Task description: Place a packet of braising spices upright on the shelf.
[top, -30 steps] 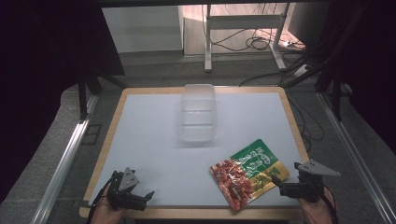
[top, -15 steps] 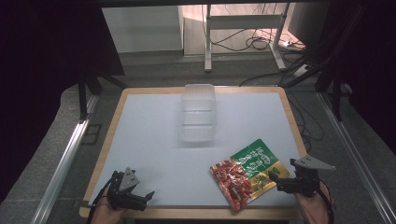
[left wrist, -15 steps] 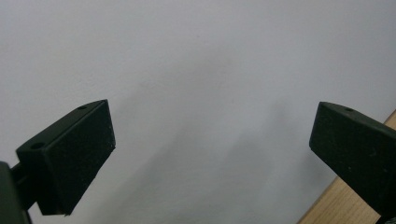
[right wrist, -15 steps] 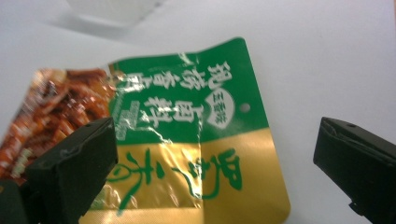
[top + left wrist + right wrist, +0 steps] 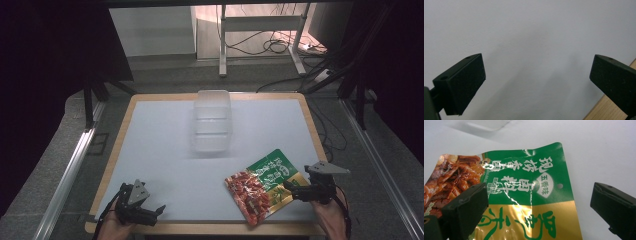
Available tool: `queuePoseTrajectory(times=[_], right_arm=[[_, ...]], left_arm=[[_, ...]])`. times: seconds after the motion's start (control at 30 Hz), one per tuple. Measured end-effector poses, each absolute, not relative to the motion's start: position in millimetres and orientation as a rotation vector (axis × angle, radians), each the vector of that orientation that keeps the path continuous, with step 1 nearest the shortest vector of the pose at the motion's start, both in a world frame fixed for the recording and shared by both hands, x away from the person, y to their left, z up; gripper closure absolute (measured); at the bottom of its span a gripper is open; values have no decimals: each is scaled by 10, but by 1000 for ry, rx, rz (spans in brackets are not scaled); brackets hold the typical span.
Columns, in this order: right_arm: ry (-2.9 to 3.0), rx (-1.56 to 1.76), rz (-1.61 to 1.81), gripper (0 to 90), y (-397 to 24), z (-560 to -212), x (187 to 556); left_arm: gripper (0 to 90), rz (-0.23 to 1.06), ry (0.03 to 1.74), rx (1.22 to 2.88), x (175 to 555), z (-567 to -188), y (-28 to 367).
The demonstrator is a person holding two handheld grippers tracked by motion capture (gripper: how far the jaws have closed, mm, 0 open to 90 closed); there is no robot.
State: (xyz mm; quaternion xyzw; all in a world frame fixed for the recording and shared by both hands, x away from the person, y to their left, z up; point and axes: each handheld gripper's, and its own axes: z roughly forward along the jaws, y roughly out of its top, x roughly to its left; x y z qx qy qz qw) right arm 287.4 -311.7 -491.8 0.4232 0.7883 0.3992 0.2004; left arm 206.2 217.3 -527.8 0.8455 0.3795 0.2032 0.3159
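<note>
High view. We see a desk (image 5: 150, 150) with a pale top and a wooden rim. A clear plastic box (image 5: 213, 121) stands at the middle of its far half. A snack packet (image 5: 262, 184), green and yellow at one end and printed with reddish food at the other, lies flat near the front right corner. The right claw (image 5: 289, 186) sits at the packet's right edge, held by a hand (image 5: 331, 215) that enters from the bottom. The left claw (image 5: 159, 208) rests low over the front left corner of the desk, well apart from packet and box.

Left gripper view. We look along the left claw (image 5: 537, 75); its two black jaws stand wide apart with bare desk top (image 5: 529, 30) between them. A strip of the wooden rim (image 5: 609, 110) shows at the lower right.

Right gripper view. We look along the right claw (image 5: 537, 202); its jaws are spread wide. The snack packet (image 5: 529, 195) lies on the desk between and below them, its green end pointing away. The left jaw overlaps the packet's printed side; whether it touches we cannot tell. The right jaw stands clear of the packet's edge, over bare desk. A corner of the clear plastic box (image 5: 489, 123) shows at the top.
</note>
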Motion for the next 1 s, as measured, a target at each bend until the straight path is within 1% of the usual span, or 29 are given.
queuePoseTrajectory(times=[0.57,0.7,0.83,1.0], right_arm=[[2283,1189,1019,23,-3027,-5025,3186],[2312,1221,1000,70,-3043,-5035,3299],[2335,1237,989,95,-3041,-5065,3372],[2365,1222,963,180,-3027,-5074,3480]], left_arm=[[2,541,990,2240,2060,-5284,2157],[2,544,990,2243,2058,-5284,2152],[2,545,990,2246,2057,-5287,2144],[2,544,990,2246,2057,-5288,2144]])
